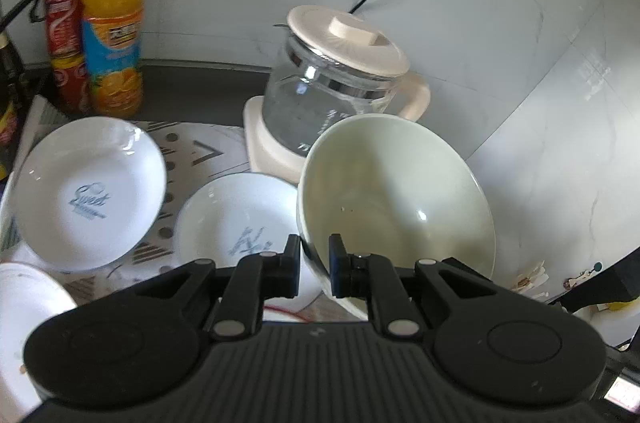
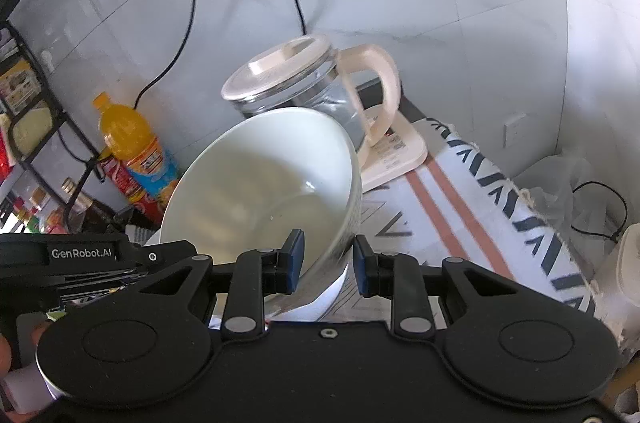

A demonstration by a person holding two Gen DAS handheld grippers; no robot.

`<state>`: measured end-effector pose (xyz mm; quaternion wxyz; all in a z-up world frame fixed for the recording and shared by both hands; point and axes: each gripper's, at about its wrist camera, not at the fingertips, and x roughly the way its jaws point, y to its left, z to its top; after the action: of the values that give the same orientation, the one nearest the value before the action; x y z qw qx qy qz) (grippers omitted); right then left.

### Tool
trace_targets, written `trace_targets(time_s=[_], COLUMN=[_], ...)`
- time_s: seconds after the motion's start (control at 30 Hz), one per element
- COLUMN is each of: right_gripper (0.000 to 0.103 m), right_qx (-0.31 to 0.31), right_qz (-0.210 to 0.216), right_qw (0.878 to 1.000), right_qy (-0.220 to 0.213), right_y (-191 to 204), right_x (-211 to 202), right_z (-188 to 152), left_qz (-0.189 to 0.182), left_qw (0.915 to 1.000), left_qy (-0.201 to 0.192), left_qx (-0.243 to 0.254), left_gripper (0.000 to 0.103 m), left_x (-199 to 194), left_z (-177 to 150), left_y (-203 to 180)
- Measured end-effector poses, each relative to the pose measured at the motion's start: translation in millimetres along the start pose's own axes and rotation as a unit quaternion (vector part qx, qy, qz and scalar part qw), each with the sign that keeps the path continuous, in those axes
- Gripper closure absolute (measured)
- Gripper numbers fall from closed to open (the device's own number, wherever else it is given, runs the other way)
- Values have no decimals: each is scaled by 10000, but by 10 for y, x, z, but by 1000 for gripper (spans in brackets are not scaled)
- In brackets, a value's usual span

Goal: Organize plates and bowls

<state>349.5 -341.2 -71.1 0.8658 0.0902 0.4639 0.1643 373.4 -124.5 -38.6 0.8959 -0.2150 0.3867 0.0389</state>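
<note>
Left wrist: gripper (image 1: pixel 314 265) clamps bowl (image 1: pixel 394 191) rim.

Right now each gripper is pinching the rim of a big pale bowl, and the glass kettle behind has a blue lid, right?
Almost. The kettle has a cream lid, not blue; the left wrist view shows it plainly. The rest holds: the left gripper and the right gripper each pinch the rim of a pale bowl.

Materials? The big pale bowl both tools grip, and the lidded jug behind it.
Large pale green bowl: looks like glazed ceramic, glossy with sharp highlights. Clear jug: apparently glass, see-through wall with printed marks; its cream lid and handle look like matte plastic.
</note>
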Motion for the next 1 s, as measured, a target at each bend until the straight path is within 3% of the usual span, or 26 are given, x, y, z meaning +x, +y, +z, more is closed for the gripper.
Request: trace_targets(time_s=[0.6, 1.0], right_gripper=[77, 77], right_qx=[-194, -477], right_qz=[-105, 4], right_qw=[9995, 9970], right_qy=[225, 603], right_y=[260, 387], right_x=[-378, -331], right_z=[-581, -859], left_qz=[0, 236], left_qw=[9999, 9987], left_qy=[89, 224], left_qx=[-120, -392], left_gripper=[90, 90], left_x=[-493, -622], left_z=[-559, -889], left_y=[345, 589])
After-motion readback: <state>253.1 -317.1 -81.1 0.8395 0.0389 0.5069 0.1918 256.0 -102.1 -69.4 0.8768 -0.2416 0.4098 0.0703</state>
